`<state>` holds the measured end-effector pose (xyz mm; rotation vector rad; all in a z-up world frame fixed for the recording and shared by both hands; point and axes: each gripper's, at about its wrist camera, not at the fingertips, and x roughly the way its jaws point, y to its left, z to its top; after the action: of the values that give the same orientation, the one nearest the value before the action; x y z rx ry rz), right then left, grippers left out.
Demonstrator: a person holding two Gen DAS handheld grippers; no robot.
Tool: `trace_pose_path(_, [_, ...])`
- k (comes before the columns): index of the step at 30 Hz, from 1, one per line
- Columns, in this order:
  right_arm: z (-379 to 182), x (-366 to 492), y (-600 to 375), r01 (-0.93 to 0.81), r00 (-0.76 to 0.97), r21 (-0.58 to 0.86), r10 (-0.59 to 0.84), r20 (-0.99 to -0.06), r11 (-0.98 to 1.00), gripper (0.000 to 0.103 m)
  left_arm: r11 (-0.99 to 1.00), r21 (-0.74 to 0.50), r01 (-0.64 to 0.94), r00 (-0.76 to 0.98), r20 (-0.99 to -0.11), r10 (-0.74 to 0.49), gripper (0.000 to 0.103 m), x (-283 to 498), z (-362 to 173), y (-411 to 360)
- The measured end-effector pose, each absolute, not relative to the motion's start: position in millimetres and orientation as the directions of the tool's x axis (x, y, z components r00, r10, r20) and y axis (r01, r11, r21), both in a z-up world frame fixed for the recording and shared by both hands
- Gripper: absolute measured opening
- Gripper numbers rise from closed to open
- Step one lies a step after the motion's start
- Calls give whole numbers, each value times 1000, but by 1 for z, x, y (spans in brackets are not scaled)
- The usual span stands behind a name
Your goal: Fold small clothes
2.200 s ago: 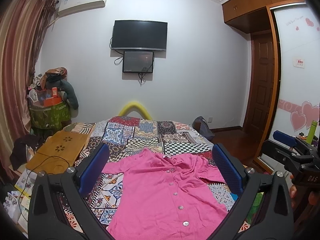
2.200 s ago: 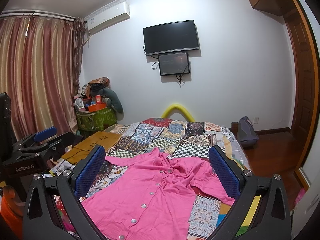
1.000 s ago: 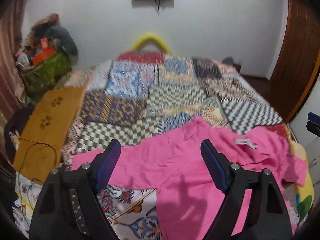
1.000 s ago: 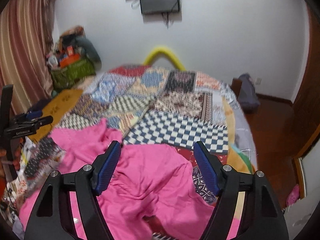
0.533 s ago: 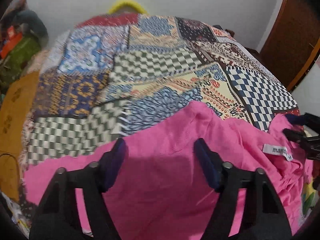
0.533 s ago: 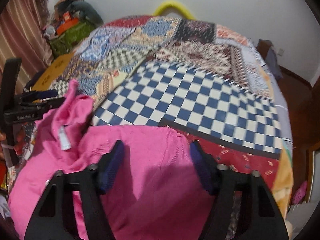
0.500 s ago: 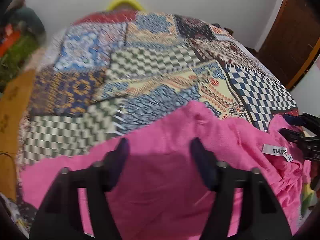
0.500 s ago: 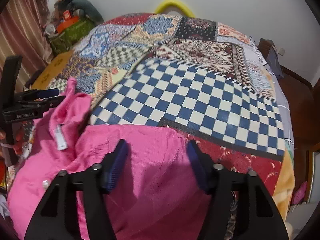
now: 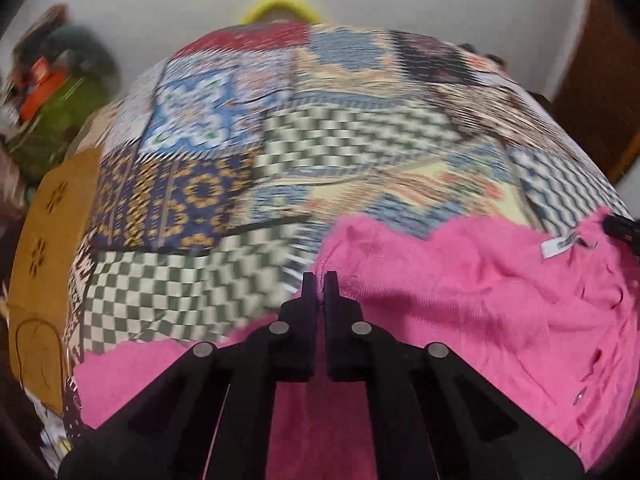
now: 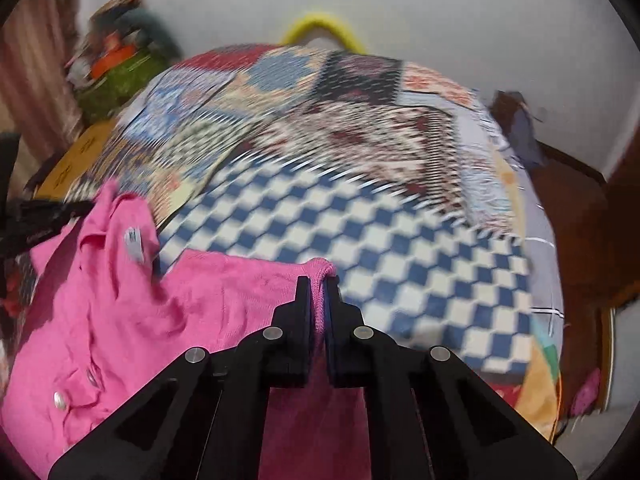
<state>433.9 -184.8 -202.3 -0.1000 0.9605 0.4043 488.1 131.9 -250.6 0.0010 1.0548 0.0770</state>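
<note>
Cardigan (image 9: 460, 300), pink, lies rumpled on the patchwork quilt (image 9: 280, 152); left wrist view has the left gripper (image 9: 319, 280) pinched shut on its edge. Right wrist view: right gripper (image 10: 318, 284) clamped on a cardigan fold, white label (image 10: 134, 242) left of it

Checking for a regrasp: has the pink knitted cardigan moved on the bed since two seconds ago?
Yes. The pink knitted cardigan has been flipped: buttons now face down, its white neck label shows, and it lies lower against the patchwork quilt.
</note>
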Motion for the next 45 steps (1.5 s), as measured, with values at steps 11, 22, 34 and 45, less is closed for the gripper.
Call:
trace_pose_path(11, [-184, 439, -190, -329, 525, 79, 252, -813, 941, 23, 992, 40, -118, 491, -866, 93, 11, 484, -247, 161])
trace_pose_path(22, [-124, 385, -154, -445, 601, 22, 317, -733, 895, 69, 967, 28, -254, 549, -818, 168, 68, 388, -185, 243])
trace_pose_path(34, [-149, 370, -115, -485, 554, 28, 332, -763, 874, 71, 871, -94, -483, 376, -920, 109, 69, 351, -268, 347])
trace_pose_path(45, [-167, 370, -119, -463, 524, 65, 332, -784, 884, 71, 924, 104, -367, 360, -900, 244, 5, 376, -279, 319])
